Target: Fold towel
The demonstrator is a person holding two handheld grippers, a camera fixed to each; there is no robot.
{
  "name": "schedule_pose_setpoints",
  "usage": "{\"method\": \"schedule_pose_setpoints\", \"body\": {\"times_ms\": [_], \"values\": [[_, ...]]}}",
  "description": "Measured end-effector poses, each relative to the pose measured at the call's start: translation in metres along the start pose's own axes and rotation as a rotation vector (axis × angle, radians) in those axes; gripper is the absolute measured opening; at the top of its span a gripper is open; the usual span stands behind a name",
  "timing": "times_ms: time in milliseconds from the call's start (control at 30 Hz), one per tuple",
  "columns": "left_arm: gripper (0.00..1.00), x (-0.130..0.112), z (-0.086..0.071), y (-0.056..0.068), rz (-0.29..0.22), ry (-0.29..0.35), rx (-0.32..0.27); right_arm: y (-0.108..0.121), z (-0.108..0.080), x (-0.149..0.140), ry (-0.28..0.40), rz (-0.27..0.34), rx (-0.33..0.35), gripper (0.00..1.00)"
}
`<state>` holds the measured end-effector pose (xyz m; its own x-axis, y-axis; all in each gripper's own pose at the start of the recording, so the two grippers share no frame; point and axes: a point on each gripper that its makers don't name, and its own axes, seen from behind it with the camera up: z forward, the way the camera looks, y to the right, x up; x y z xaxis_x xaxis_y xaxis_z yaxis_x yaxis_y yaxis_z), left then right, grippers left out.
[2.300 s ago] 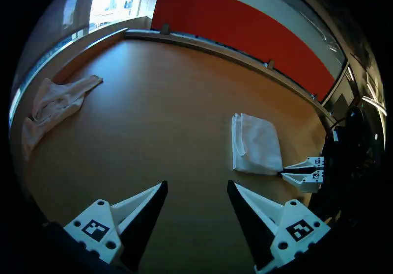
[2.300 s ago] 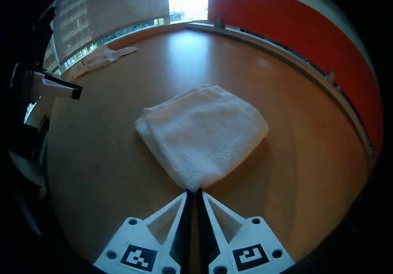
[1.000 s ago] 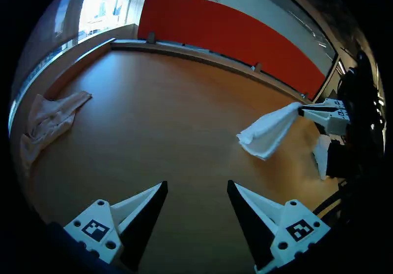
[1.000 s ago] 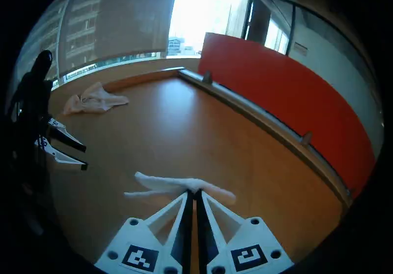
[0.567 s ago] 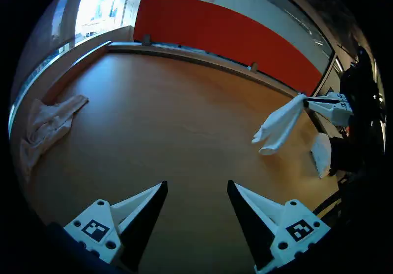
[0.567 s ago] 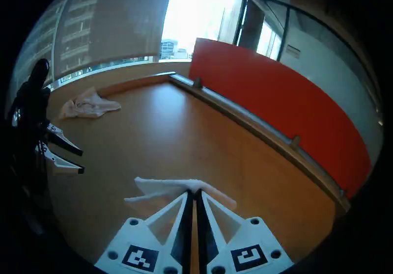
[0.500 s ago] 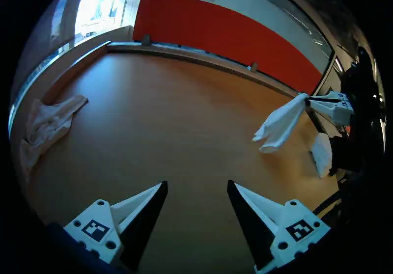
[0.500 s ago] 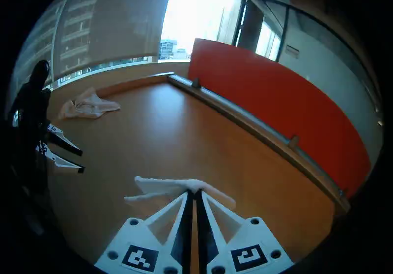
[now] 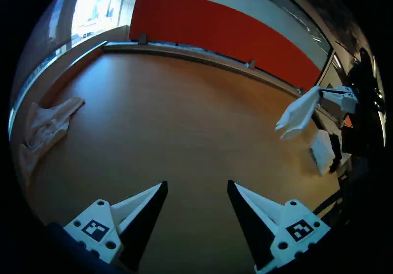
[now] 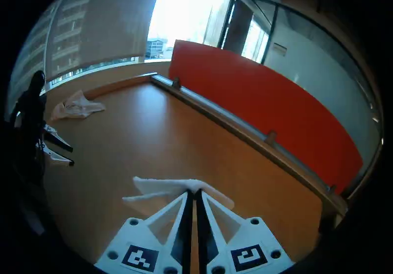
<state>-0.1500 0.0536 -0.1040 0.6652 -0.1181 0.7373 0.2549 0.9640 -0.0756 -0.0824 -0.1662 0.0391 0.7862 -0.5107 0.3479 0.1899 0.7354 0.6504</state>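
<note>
— Towel?
— White towel, bunched, hanging from the tips of the right gripper, far right in the left gripper view. Apparently lifted off the table; contact underneath hard to judge.
— And from the right gripper view?
— Towel fanned out just beyond the right gripper. Fingers pressed together on a fold. Pinched part hidden between them, near edge cut off behind them.
— Left gripper?
— Left gripper with fingers spread wide, holding nothing, well apart from the towel. Also small at the left in the right gripper view, left gripper low over the table. Person's arm behind it dark, hard to make out.
— Anything else?
— Crumpled cloth near the table's far left edge, under the window. Folded white cloth at the right edge, partly hidden by dark shapes. Red panel along the far side.
</note>
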Motion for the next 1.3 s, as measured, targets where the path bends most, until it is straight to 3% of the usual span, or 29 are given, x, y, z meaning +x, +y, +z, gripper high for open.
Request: {"method": "schedule_pose_setpoints", "body": {"times_ms": [367, 967, 1300], "values": [[0.89, 0.004, 0.004, 0.006, 0.011, -0.003, 0.002, 0.070, -0.031, -0.019, -0.016, 0.035, -0.066, 0.04], [0.89, 0.006, 0.007, 0.012, 0.002, -0.012, 0.031, 0.175, -0.081, -0.080, -0.085, 0.092, -0.175, 0.04], [0.89, 0.006, 0.011, 0.025, 0.019, -0.020, 0.032, 0.225, -0.104, -0.108, -0.125, 0.096, -0.230, 0.04]]}}
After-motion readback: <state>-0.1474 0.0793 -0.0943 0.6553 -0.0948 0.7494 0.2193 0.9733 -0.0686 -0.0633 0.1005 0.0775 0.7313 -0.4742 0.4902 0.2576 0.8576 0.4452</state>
